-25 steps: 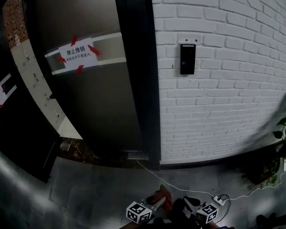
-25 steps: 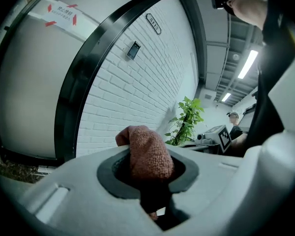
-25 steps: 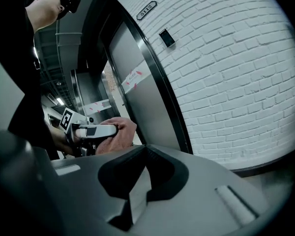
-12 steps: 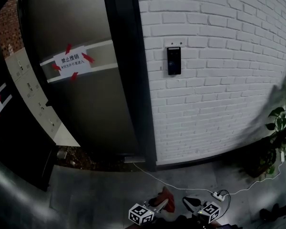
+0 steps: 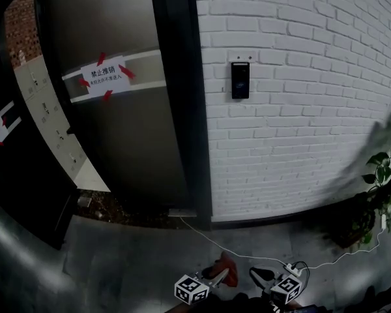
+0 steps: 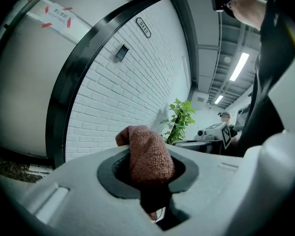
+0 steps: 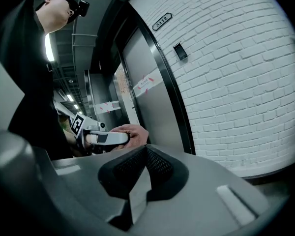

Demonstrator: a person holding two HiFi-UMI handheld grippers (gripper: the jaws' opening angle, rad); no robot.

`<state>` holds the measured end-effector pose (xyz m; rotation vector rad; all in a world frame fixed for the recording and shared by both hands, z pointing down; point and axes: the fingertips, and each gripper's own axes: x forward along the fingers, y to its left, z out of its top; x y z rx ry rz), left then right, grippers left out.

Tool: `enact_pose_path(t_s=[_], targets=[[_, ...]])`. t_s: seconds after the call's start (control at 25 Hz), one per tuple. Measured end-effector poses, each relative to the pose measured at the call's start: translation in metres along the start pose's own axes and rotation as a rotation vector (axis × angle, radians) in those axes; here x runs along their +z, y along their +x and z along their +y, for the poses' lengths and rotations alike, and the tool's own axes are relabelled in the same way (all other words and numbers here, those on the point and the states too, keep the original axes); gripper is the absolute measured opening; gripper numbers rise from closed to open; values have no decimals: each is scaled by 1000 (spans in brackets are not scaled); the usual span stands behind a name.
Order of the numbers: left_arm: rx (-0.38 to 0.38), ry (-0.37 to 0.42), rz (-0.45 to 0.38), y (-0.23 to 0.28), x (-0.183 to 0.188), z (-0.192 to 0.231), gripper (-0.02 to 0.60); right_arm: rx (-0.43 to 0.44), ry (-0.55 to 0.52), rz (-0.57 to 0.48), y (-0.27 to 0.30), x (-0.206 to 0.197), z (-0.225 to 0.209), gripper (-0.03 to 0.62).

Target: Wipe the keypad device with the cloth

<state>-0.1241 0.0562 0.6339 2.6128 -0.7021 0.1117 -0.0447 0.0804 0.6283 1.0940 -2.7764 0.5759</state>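
The keypad device (image 5: 240,79) is a small black panel mounted on the white brick wall (image 5: 300,109), well above and away from both grippers. It also shows far off in the left gripper view (image 6: 121,52) and in the right gripper view (image 7: 180,51). At the bottom of the head view my left gripper (image 5: 216,275) is shut on a reddish-brown cloth (image 5: 223,267). In its own view the cloth (image 6: 147,156) bulges up out of the jaws. Beside it, my right gripper (image 5: 261,276) is shut with nothing between its jaws (image 7: 145,154).
A grey door with a taped paper sign (image 5: 105,75) stands left of the black door frame (image 5: 182,109). A white cable runs along the floor to a power strip (image 5: 292,268). A potted plant (image 5: 384,175) stands at the right. A number plate (image 7: 162,20) hangs above the keypad.
The head view has swung a little, so the keypad sits slightly lower and further left than a second ago. Both grippers stay low at the bottom edge, the cloth still held.
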Motion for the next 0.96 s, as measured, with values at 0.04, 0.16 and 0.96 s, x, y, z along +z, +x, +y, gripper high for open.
enact_pose_path(t_s=[0.04,0.16,0.96], targets=[[5,-4,-3,-3,0,-1,83,-1,-2,-5,0,0,-1,2],[18,-9,-1,-10,-4,-4,83,-5,3,-20,-1,-1,-3,2],[-20,26,9,-3,-2,0,83,-17,-26,-55,7,4,-7,2]])
